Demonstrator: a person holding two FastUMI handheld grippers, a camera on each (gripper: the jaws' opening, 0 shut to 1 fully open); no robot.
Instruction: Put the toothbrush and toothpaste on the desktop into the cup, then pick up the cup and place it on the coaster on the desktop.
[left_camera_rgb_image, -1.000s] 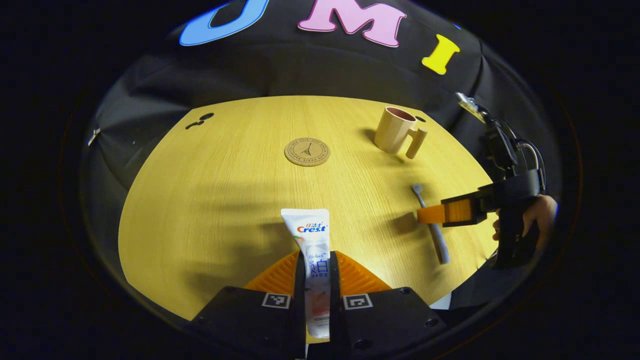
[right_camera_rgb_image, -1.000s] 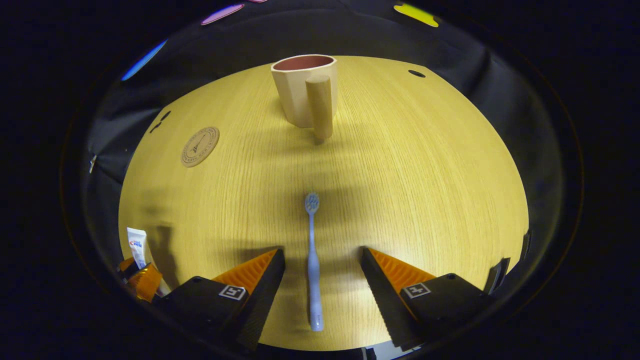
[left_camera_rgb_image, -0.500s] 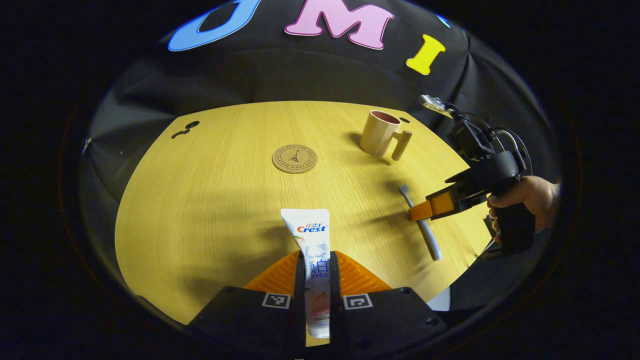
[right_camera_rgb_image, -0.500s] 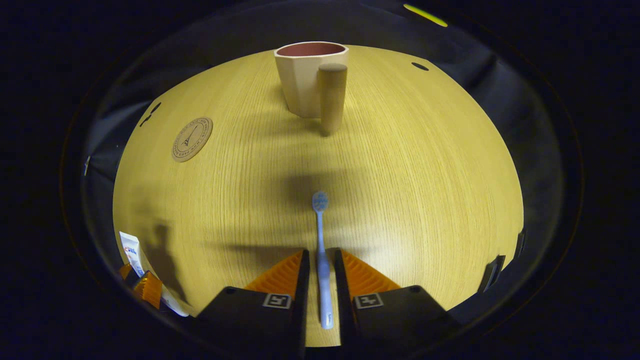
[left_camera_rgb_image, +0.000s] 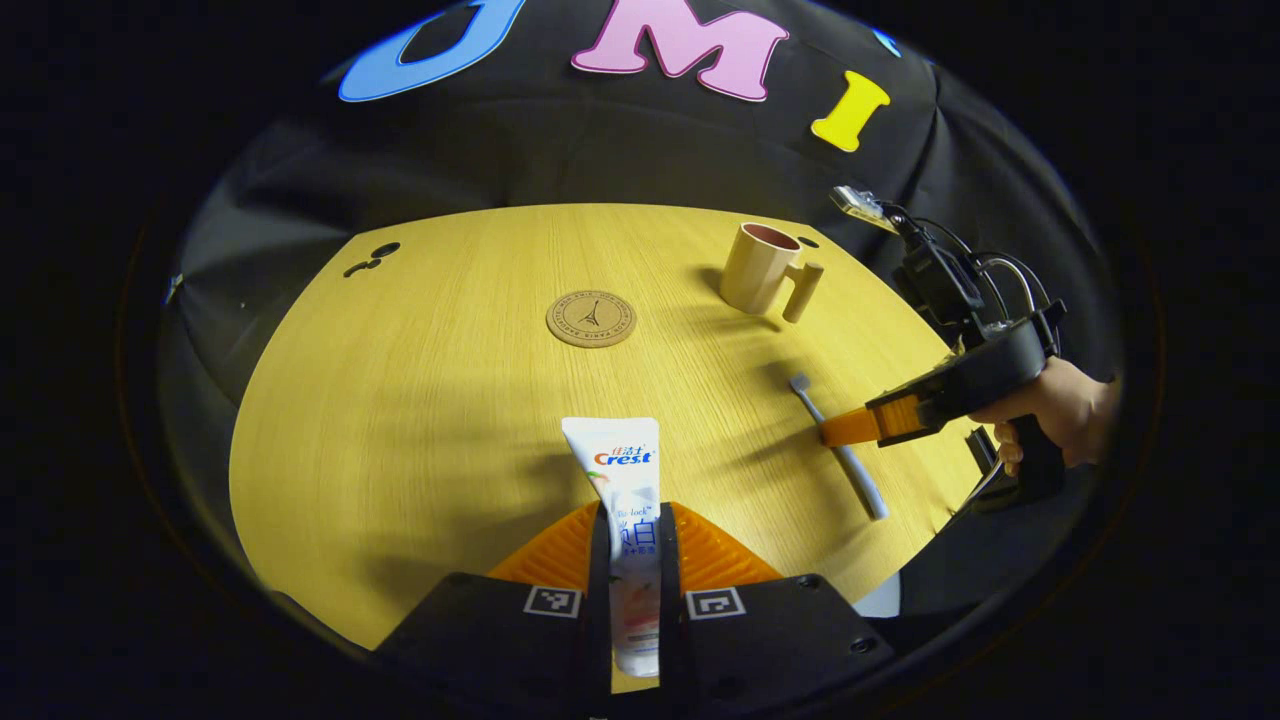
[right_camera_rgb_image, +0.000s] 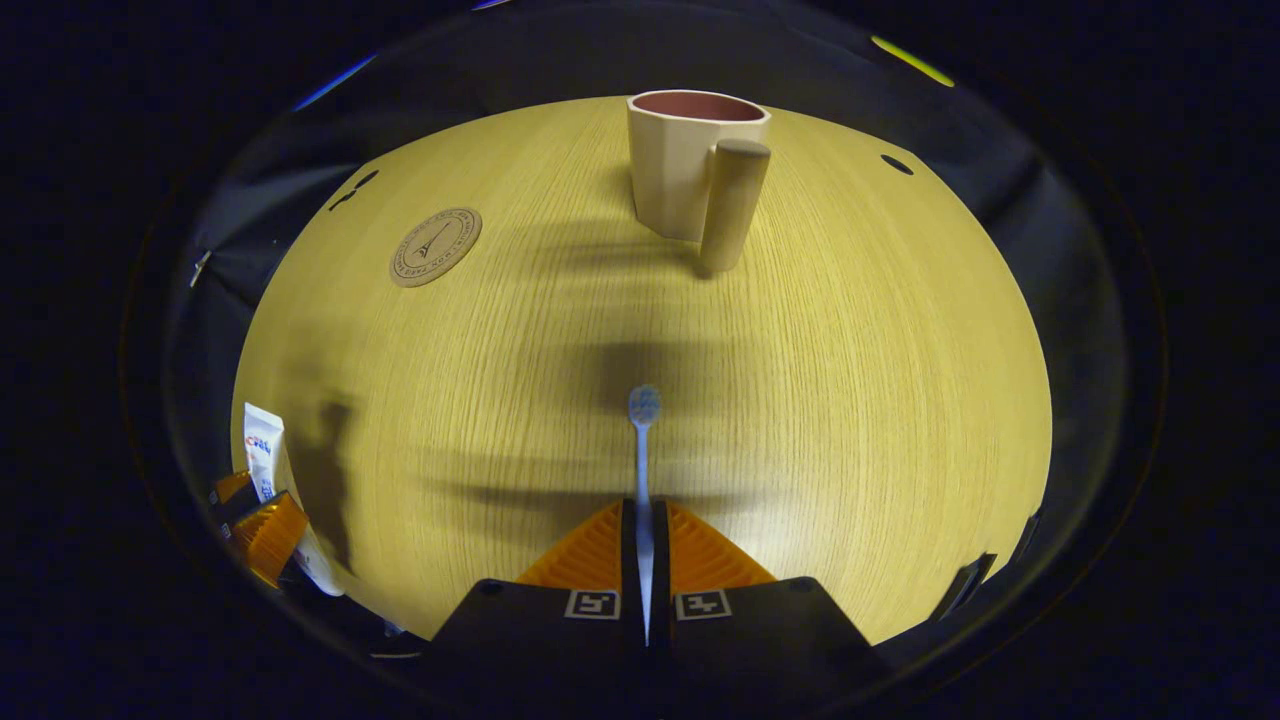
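Gripping a white squeeze tube of toothpaste (left_camera_rgb_image: 628, 520) w/ both fingers of left gripper (left_camera_rgb_image: 634, 540), jaws nearly closed, tube pinched between them & sticking fwd over pale wooden round desktop (left_camera_rgb_image: 420, 400), flat crimped end pointing toward centre; cannot tell whether tube touches the wood. Same tube (right_camera_rgb_image: 272, 490) & left gripper (right_camera_rgb_image: 262, 525) seen at lower left edge in right gripper view. Clamping a light blue plastic toothbrush (right_camera_rgb_image: 642, 500) w/ right gripper (right_camera_rgb_image: 645, 545), jaws narrowed to a slit on the handle, both fingers pressing it, bristle head out front aimed roughly at cup, dark shadow on wood past the head. In left gripper view, right gripper (left_camera_rgb_image: 850, 428) at right side of desk, held by a person's hand (left_camera_rgb_image: 1050, 410), cables & black body behind it, toothbrush (left_camera_rgb_image: 835, 445) running diagonally under its tip, head toward cup, handle end toward desk edge. Standing upright at far right part of desk: beige faceted plastic cup w/ dark reddish inside & a cylindrical peg handle (left_camera_rgb_image: 760, 268), handle on the side facing right gripper (right_camera_rgb_image: 695, 160). Lying flat near desk centre, well apart from cup & left of it: round brown cork coaster w/ tower print (left_camera_rgb_image: 591, 318), also at upper left in right gripper view (right_camera_rgb_image: 435, 246). Small dark holes near far left rim of desk (left_camera_rgb_image: 372, 256).
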